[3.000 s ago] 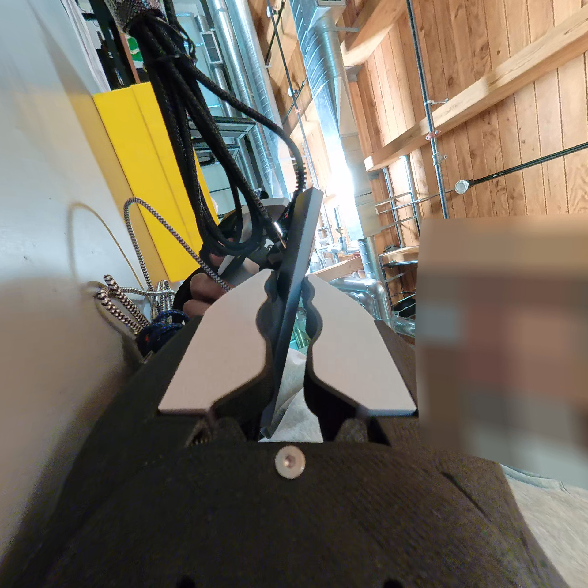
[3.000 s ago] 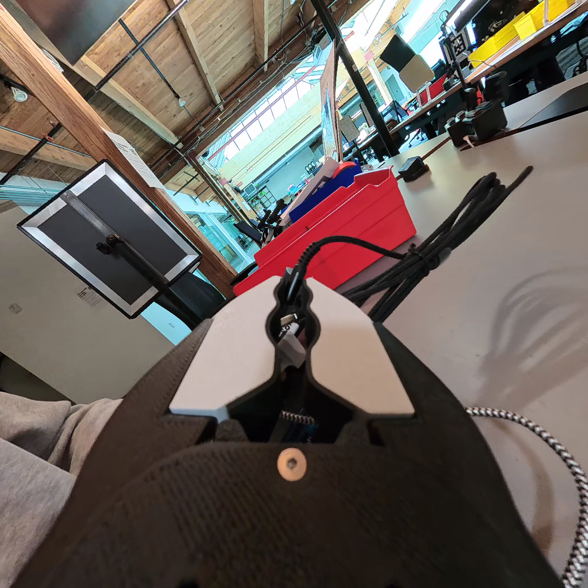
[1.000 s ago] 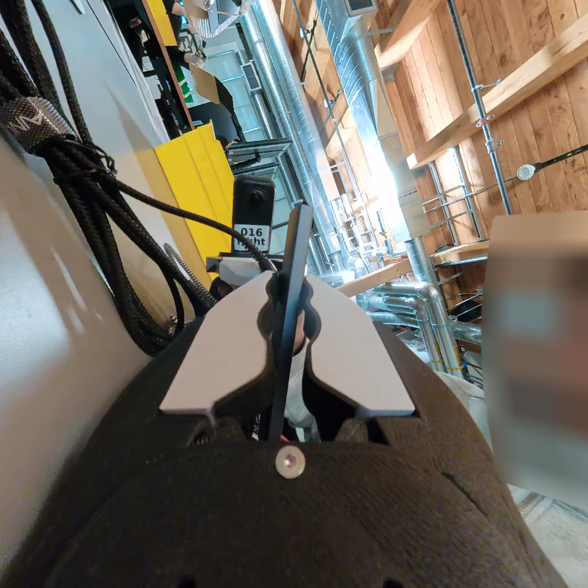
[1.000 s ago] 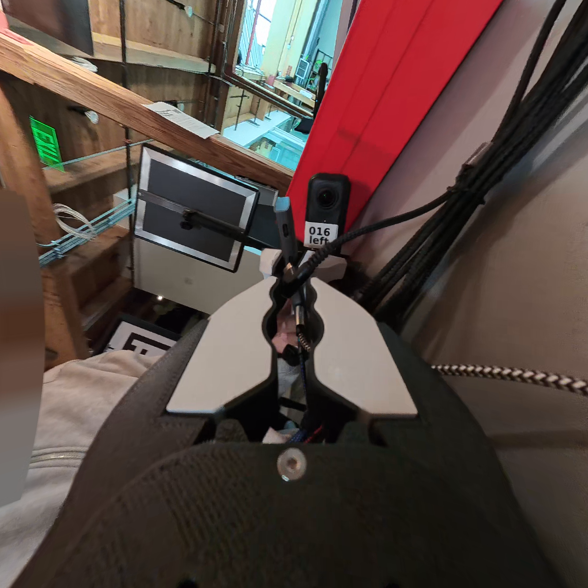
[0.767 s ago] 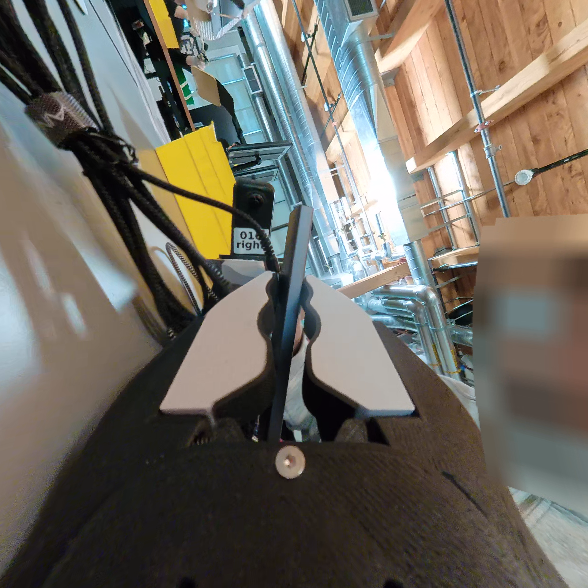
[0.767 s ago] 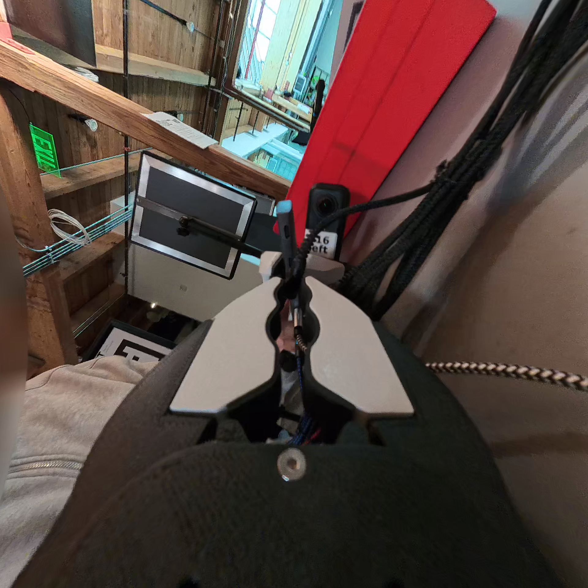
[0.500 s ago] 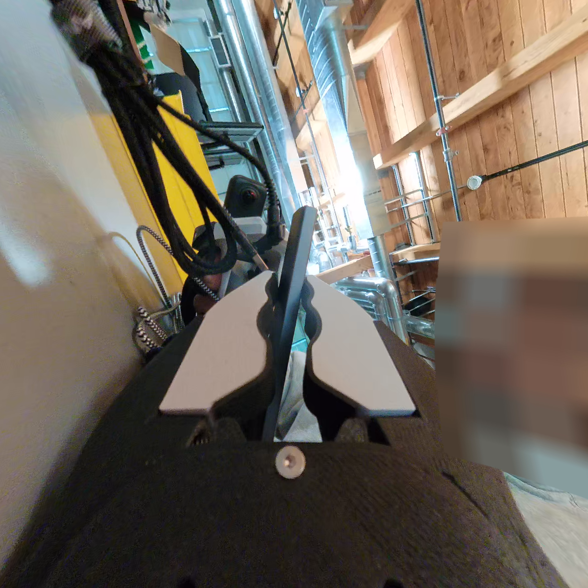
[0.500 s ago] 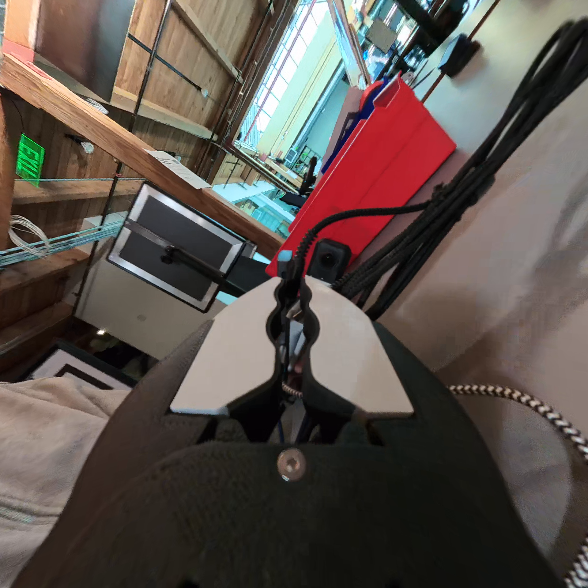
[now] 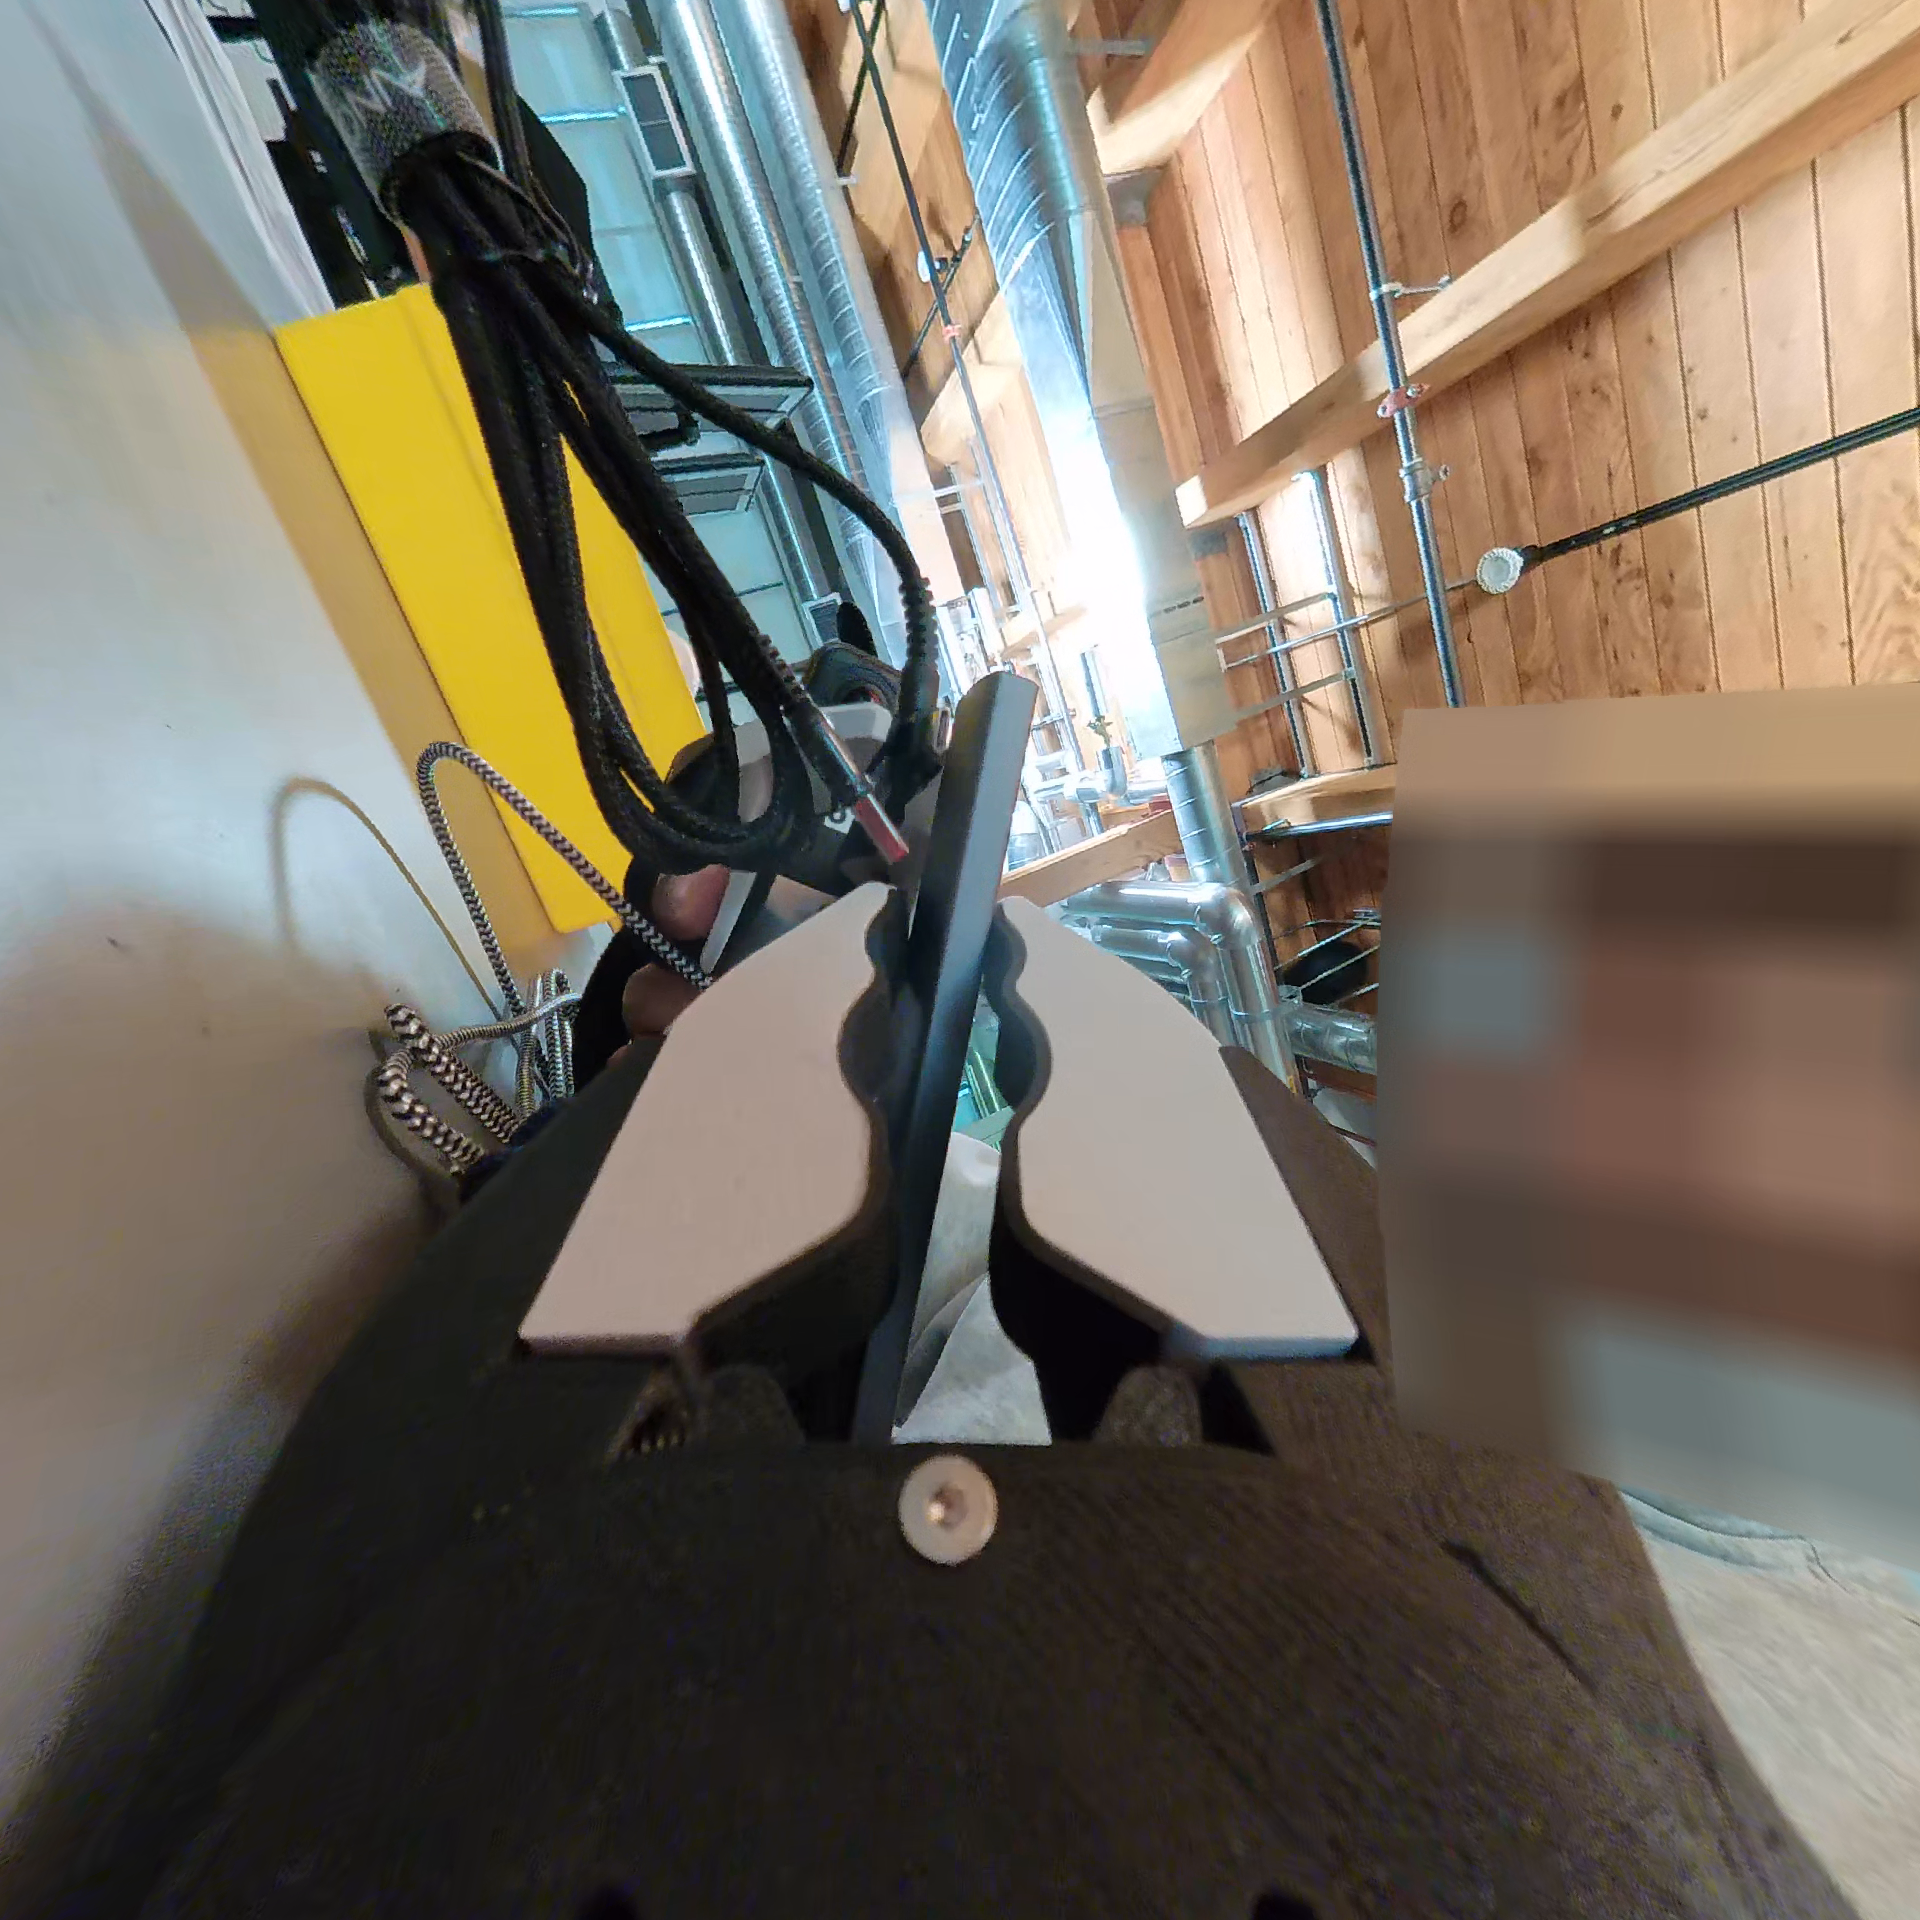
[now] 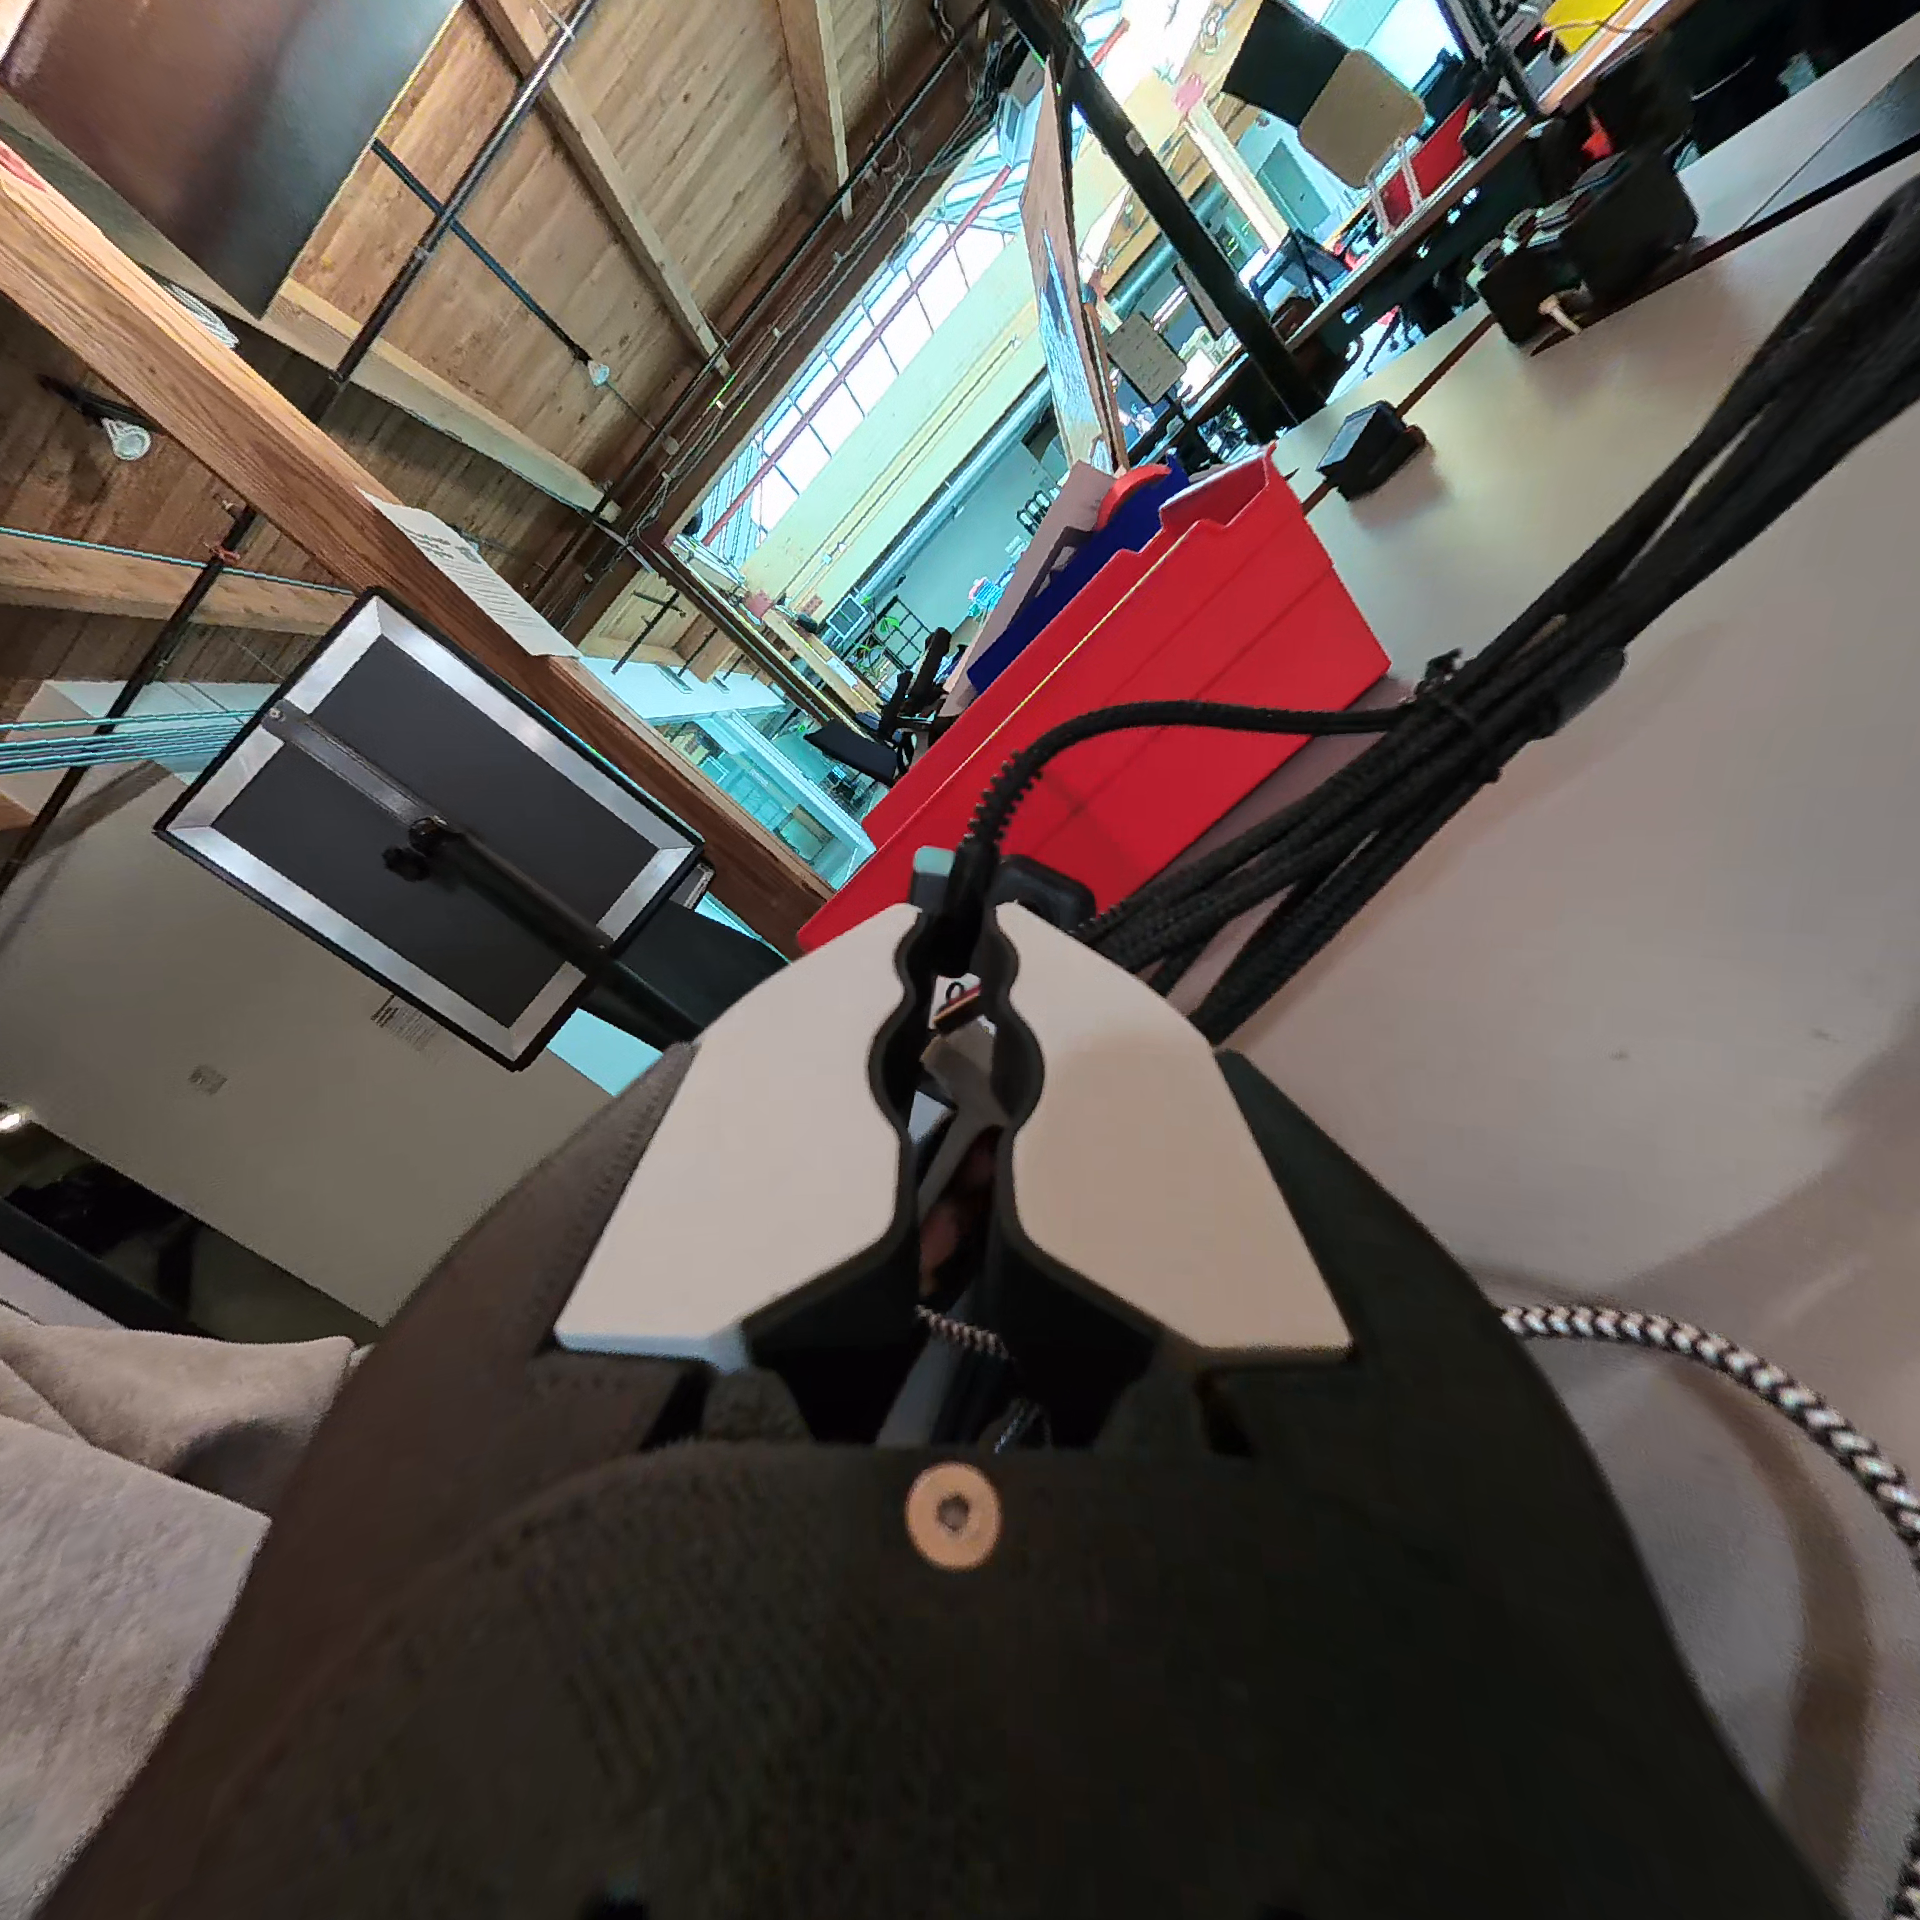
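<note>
Currently your left gripper (image 9: 943, 914) is clamped on a thin dark slab (image 9: 971, 852), held edge-on. Your right gripper (image 10: 954, 914) is pinched on a black cable (image 10: 1143, 722) just behind its plug (image 9: 868, 821); the plug tip sits just beside the slab's edge. Risk: the plug pivots in the grip, since the cable bundle (image 10: 1558, 665) on the desk (image 10: 1558, 935) drags it.

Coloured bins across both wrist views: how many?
3: a yellow bin on the table behind the black cables, a red bin past the right gripper, a blue bin behind it. Others may be hidden.
</note>
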Demonstrator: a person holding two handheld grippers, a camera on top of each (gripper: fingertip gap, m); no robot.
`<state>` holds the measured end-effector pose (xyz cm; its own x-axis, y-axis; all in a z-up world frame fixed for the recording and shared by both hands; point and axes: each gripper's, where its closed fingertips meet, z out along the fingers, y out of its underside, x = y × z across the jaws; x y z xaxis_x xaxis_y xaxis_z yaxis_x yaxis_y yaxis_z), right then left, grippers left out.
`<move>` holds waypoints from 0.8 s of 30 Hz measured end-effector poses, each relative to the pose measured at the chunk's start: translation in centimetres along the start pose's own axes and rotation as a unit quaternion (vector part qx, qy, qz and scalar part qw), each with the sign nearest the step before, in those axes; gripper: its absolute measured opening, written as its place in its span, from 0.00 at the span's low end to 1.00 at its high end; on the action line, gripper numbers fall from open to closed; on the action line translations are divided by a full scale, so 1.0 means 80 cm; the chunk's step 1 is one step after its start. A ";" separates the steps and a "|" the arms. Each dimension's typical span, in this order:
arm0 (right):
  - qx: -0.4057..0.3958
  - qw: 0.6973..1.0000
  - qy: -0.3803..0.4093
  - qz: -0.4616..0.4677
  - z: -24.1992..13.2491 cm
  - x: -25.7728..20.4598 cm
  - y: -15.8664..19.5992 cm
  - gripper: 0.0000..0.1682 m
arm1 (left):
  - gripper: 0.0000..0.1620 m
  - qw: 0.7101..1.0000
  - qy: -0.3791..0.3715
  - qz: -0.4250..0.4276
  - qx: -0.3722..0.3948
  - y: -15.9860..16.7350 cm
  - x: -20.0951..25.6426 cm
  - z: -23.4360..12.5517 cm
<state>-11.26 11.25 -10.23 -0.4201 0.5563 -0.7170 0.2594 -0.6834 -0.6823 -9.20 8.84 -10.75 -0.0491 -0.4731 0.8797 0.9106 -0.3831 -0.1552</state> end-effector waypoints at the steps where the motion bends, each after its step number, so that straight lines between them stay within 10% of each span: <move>1: 0.000 1.000 0.000 -0.003 0.000 -0.001 0.001 0.05 | 0.09 1.000 0.000 0.000 0.000 0.000 0.000 0.000; 24: -0.037 0.998 0.026 -0.053 0.004 -0.001 0.013 0.05 | 0.09 1.000 -0.013 -0.011 -0.001 0.000 -0.005 -0.003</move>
<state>-11.22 10.33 -10.84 -0.4031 0.6495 -0.6447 0.2792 -0.5837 -0.7625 -9.31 8.84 -11.21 -0.0578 -0.4438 0.8943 0.9088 -0.3941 -0.1368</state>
